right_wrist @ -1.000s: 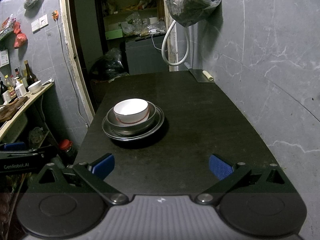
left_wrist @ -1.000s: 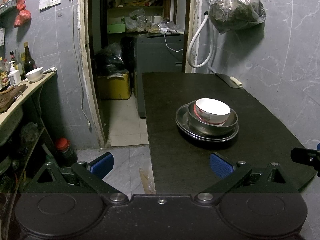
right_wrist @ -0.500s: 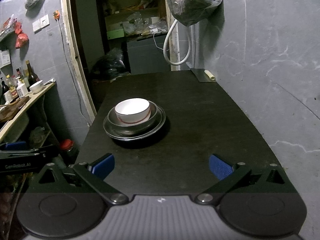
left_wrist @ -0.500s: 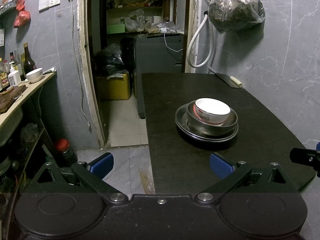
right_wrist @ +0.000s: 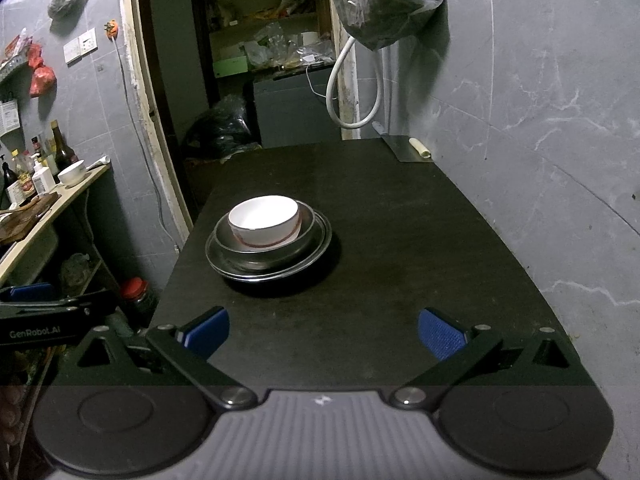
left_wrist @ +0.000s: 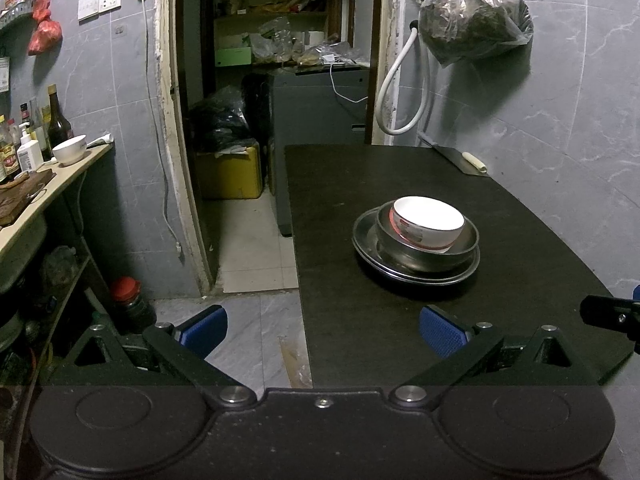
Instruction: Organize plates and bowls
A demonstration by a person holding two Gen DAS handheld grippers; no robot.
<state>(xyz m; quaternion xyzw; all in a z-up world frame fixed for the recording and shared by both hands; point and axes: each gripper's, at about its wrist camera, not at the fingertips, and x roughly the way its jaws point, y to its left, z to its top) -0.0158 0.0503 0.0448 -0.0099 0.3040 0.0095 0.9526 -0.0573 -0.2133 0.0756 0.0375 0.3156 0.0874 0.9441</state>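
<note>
Blue-padded left gripper (left_wrist: 322, 330): jaws spread, empty.
Right gripper (right_wrist: 323, 330): jaws spread, empty.
Table (right_wrist: 400, 216): matte black.
Steel plate (right_wrist: 320, 245): round, flat on the table's middle.
Steel bowl (right_wrist: 306, 226): upright in plate.
White bowl (right_wrist: 264, 220): glossy, red-banded, tilted inside.

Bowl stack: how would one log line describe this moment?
white bowl in steel bowl on steel plate | both tongs open, empty | stack untouched
</note>
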